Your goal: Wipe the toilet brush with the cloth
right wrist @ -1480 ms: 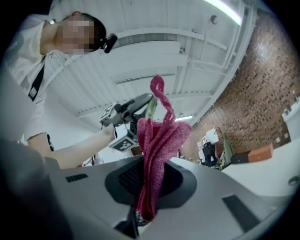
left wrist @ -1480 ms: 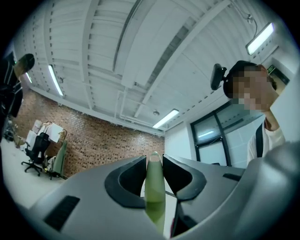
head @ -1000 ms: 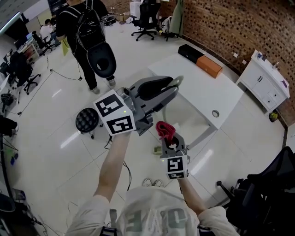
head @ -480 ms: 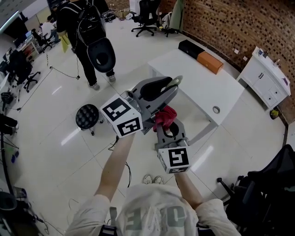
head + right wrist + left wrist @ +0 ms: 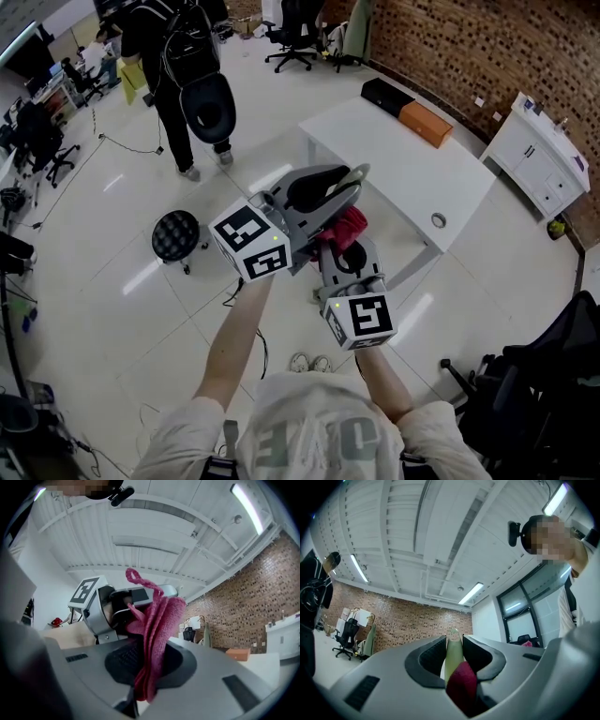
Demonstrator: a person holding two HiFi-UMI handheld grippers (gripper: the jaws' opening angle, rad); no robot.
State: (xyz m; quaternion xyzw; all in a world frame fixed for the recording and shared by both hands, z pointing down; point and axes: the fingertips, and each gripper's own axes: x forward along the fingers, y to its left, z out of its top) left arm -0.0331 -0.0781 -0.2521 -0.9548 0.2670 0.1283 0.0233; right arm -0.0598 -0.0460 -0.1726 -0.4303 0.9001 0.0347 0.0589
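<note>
The left gripper (image 5: 453, 641) has its jaws shut narrow on the brush (image 5: 453, 660). The brush is a thin, pale green stick that pokes out past the tips. The right gripper (image 5: 149, 665) pinches the red cloth (image 5: 157, 630), which stands up in folds. Both are held up in the air, high over the floor (image 5: 112, 281). The cloth seems to touch the brush close to the left jaws.

To wipe well, I think the cloth should press on the stick and slide along it, out to the tip. Hold the brush tight so it does not slip. Turn it a bit to clean every side.
</note>
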